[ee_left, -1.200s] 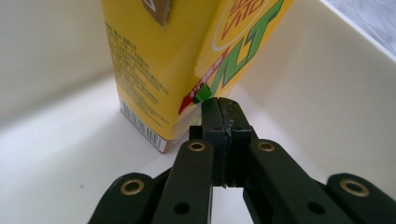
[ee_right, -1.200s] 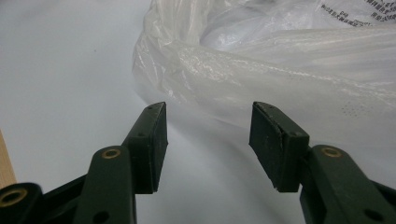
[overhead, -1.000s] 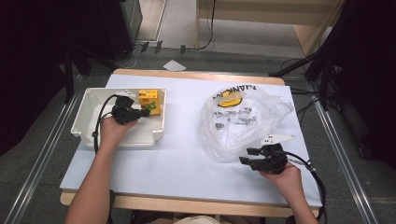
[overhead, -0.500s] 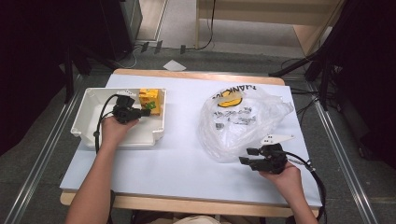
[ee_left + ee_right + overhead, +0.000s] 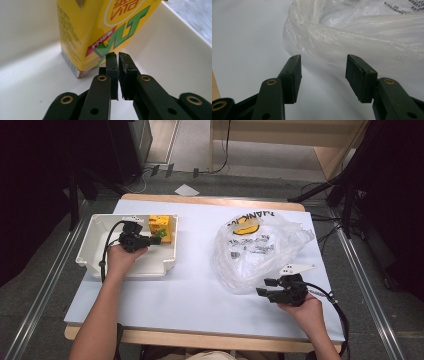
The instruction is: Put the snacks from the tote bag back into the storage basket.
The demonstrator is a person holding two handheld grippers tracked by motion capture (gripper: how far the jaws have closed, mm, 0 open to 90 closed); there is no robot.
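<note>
A yellow drink carton [image 5: 161, 226] with green and red print stands at the far right of a white tray [image 5: 95, 226]. My left gripper [image 5: 154, 240] reaches into the tray, its tips right at the carton's lower edge [image 5: 100, 25]. In the left gripper view the pads [image 5: 117, 56] have just been opening, with a thin slit and nothing between them. A crumpled clear plastic bag [image 5: 260, 250] with a yellow logo lies at the right. My right gripper [image 5: 263, 287] rests on the table at the bag's near edge. It stands open [image 5: 323, 65], with the bag's folded rim [image 5: 367, 35] just beyond the tips.
The white tray wall [image 5: 162, 57] rises on both sides of the carton. The pale blue table top [image 5: 195, 295] stretches bare between the tray and the bag. Dark stands and cables surround the table on the floor.
</note>
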